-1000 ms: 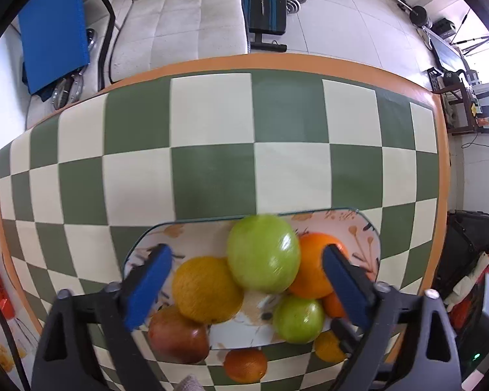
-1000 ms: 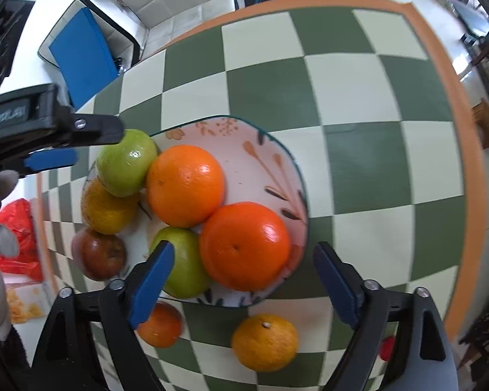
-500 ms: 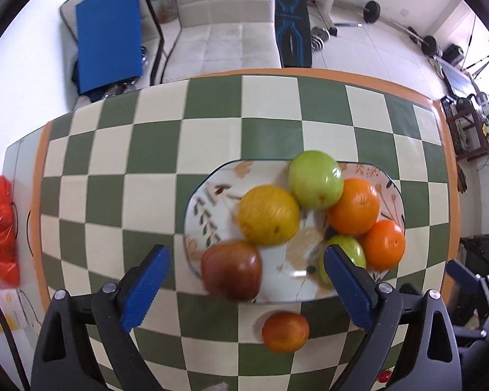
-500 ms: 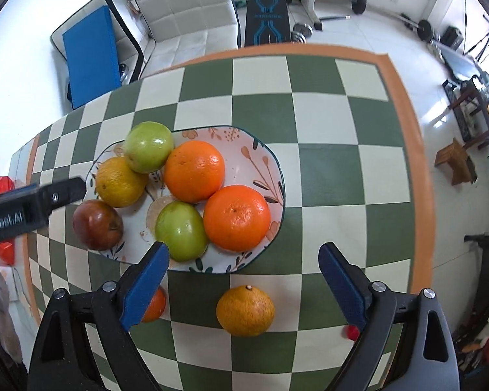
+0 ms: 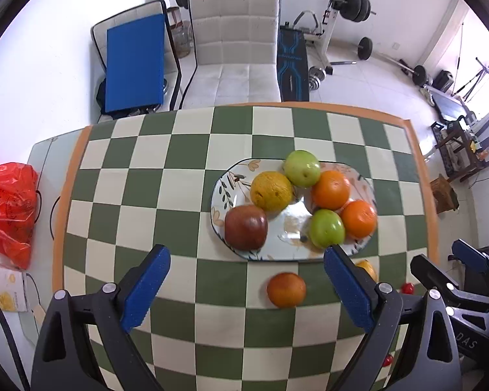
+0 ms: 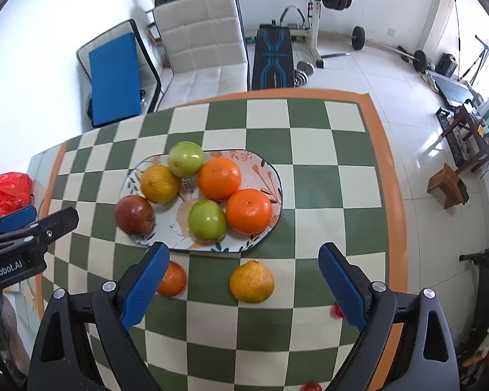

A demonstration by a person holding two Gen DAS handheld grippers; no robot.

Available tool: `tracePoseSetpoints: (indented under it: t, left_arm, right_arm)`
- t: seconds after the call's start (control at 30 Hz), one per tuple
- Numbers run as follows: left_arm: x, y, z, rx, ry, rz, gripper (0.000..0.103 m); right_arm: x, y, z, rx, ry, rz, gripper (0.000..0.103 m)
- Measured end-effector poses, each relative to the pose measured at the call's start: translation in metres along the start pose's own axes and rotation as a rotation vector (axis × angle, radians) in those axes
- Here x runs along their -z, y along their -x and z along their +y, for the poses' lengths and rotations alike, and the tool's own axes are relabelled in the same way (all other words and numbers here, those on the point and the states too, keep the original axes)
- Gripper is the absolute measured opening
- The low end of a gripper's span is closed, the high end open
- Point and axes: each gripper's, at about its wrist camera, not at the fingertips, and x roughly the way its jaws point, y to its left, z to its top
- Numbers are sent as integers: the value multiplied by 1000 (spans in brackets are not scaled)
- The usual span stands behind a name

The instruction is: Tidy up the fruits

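An oval floral plate (image 5: pixel 225 192) (image 6: pixel 264 169) on the green-checked table carries a red apple (image 5: pixel 246 227) (image 6: pixel 134 214), a yellow orange (image 5: pixel 271 190) (image 6: pixel 159 183), two green apples (image 5: pixel 301 167) (image 5: pixel 326 229) and two oranges (image 6: pixel 219 178) (image 6: pixel 249 211). On the cloth in front of the plate lie a small red-orange fruit (image 5: pixel 286 289) (image 6: pixel 172 278) and a yellow-orange fruit (image 6: pixel 251 281). My left gripper (image 5: pixel 246 288) is open and empty, high above the table's near side. My right gripper (image 6: pixel 243 285) is open and empty too, with the loose fruits beneath it.
Small red fruits (image 5: pixel 407 288) (image 6: pixel 337 311) lie near the table's right edge. A red plastic bag (image 5: pixel 8 208) sits off the table's left end. A white padded chair (image 5: pixel 236 49), a blue-cushioned chair (image 5: pixel 135 62) and a weight bench (image 6: pixel 272 55) stand beyond the far edge.
Both grippers have pulled up and back from the plate, so the whole table and the room now show. The fruits have stayed in place.
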Motion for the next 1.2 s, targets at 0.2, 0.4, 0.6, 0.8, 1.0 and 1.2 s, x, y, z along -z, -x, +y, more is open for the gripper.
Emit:
tracePoseSetpoints:
  t: [0.2,0.4,0.6,0.8,1.0,1.2]
  left_arm:
    - [20,46,-4,13,-11,-81,96]
    - [38,87,-13,21,-45,-149,96]
    - [54,116,-20,50,-50,-177,96]
    - [64,134,-27,54,-68,-205,96]
    - [68,142,-28,64,-61,-216,96]
    - [67,141,-26,62,-48,-218,96]
  right_arm:
    - [21,42,4,-11,12,-55,95]
    - [39,91,6,-20,17,-126,95]
    - [53,137,7,-14,22,-195,95]
    - [65,163,4,-18,1,-238,95]
    - [72,177,5,-17,-4,-261,95]
    - [71,176,5,-23,-7,-262,95]
